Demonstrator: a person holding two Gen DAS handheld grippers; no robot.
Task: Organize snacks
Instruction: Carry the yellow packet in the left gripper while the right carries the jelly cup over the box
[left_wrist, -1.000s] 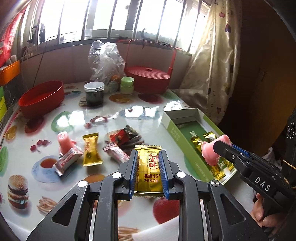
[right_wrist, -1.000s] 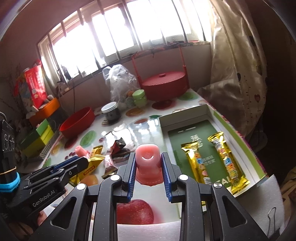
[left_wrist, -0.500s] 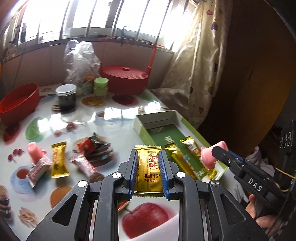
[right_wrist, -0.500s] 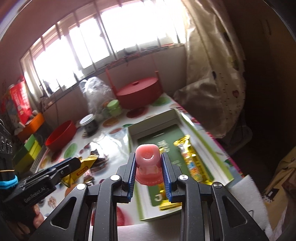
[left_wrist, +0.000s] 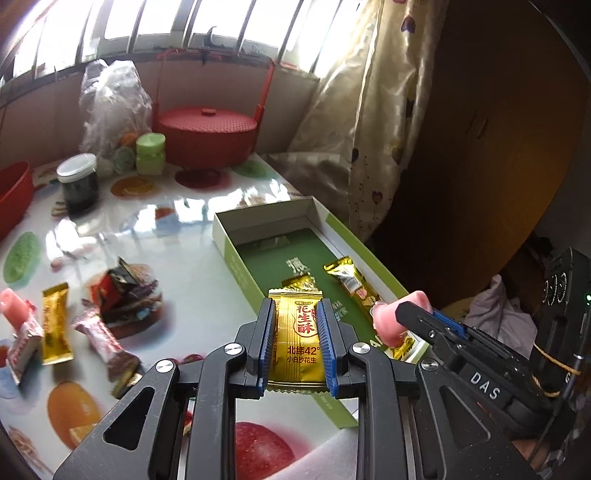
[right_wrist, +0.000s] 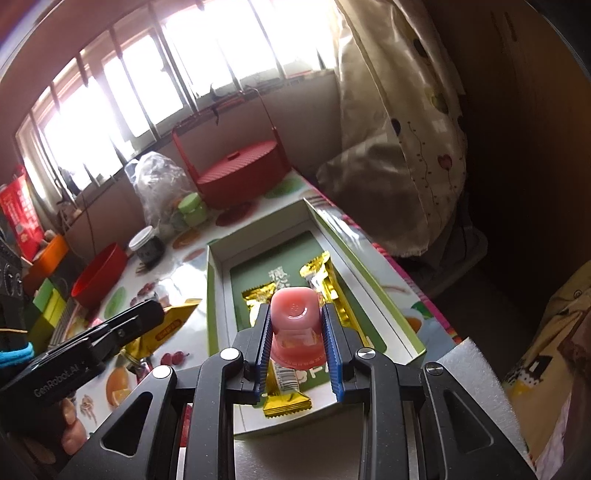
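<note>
Both pairs of jaws are holding a snack: the left gripper (left_wrist: 297, 341) is pinching a gold candy packet (left_wrist: 298, 345) by its sides, and the right gripper (right_wrist: 295, 341) is squeezing a pink jelly cup (right_wrist: 294, 328) above the green box (right_wrist: 212, 295). Two gold bars (right_wrist: 325, 284) are already lying inside it. The soft cup is probably risking a tumble onto them if it is released from this height. More loose sweets (left_wrist: 110, 299) are waiting on the table (left_wrist: 177, 229); the grippers are working close together.
</note>
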